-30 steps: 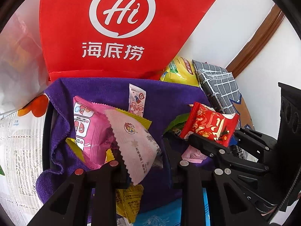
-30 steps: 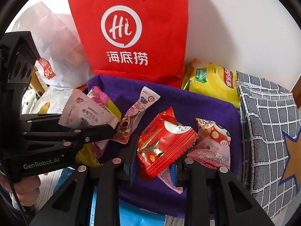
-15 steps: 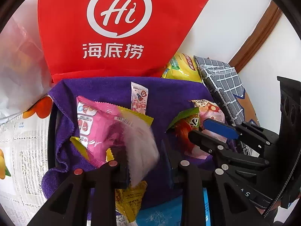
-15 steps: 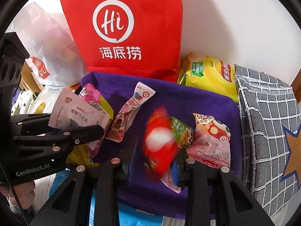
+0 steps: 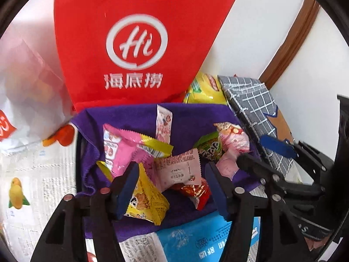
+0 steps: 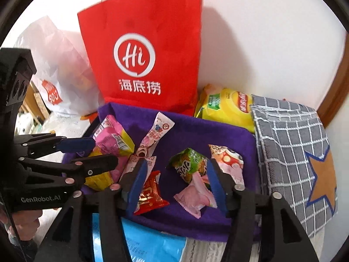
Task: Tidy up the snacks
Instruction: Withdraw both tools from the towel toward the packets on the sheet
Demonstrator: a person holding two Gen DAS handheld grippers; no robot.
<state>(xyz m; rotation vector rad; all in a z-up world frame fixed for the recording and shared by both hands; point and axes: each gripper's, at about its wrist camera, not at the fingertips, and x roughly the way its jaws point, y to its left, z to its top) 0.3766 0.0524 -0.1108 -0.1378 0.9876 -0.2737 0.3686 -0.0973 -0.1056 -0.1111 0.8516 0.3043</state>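
Several small snack packs lie on a purple cloth (image 5: 187, 118) (image 6: 196, 128). My left gripper (image 5: 171, 179) is open and empty above a pale pink pack (image 5: 177, 171) and a red pack (image 5: 194, 192). A pink pack (image 5: 120, 150) and a yellow pack (image 5: 146, 200) lie at its left. My right gripper (image 6: 176, 179) is open and empty, with the red pack (image 6: 150, 194) by its left finger, a green pack (image 6: 189, 166) and a pink pack (image 6: 194, 196) between the fingers. The left gripper also shows in the right wrist view (image 6: 87, 152).
A red paper bag (image 5: 133, 50) (image 6: 144, 59) stands behind the cloth against the white wall. A yellow chip bag (image 6: 226, 107) and a grey checked box (image 6: 292, 148) are at the right. A white plastic bag (image 6: 59, 74) is at the left. A blue pack (image 5: 196, 235) lies in front.
Both grippers opened and let go: the pale pink pack dropped from the left, the red pack from the right. Both packs now lie on the cloth. Both grippers pulled back.
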